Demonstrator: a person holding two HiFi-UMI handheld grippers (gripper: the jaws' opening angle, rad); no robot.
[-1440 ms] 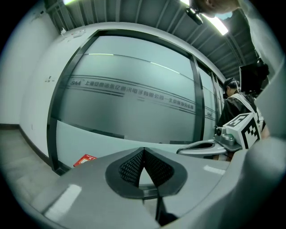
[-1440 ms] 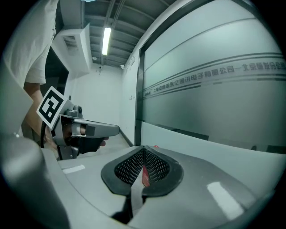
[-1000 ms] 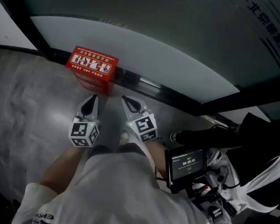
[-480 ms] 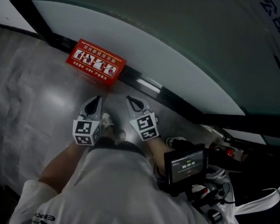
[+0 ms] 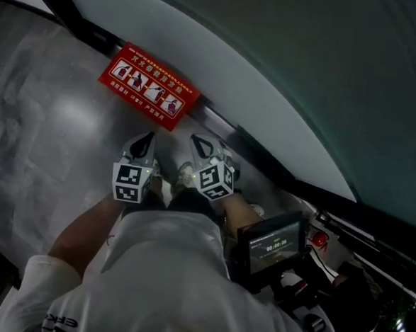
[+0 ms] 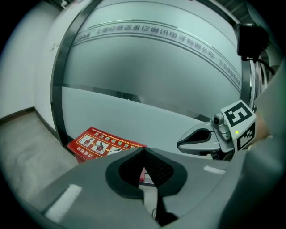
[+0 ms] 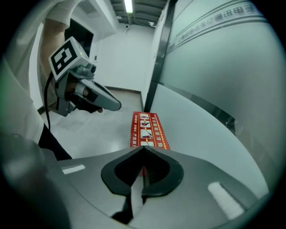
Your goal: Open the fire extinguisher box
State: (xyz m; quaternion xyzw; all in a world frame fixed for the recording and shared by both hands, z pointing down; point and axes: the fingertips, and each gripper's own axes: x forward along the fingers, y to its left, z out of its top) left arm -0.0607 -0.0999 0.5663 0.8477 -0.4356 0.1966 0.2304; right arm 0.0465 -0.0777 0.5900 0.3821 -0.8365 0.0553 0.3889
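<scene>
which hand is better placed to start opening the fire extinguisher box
Probably left: the left hand-held gripper points at the long front edge of the fire extinguisher box, tips nearest it. The right hand-held gripper sits off the box's end. Both are shut, neither touching.

The left gripper (image 6: 144, 151), jaws together, covers the near right corner of the fire extinguisher box (image 6: 105, 144); the right gripper (image 7: 143, 150) hides its near end. The lid's white print is too small to read. Its front face is out of sight from above. The screen (image 5: 272, 246) shows blurred figures, possibly a timer.
</scene>
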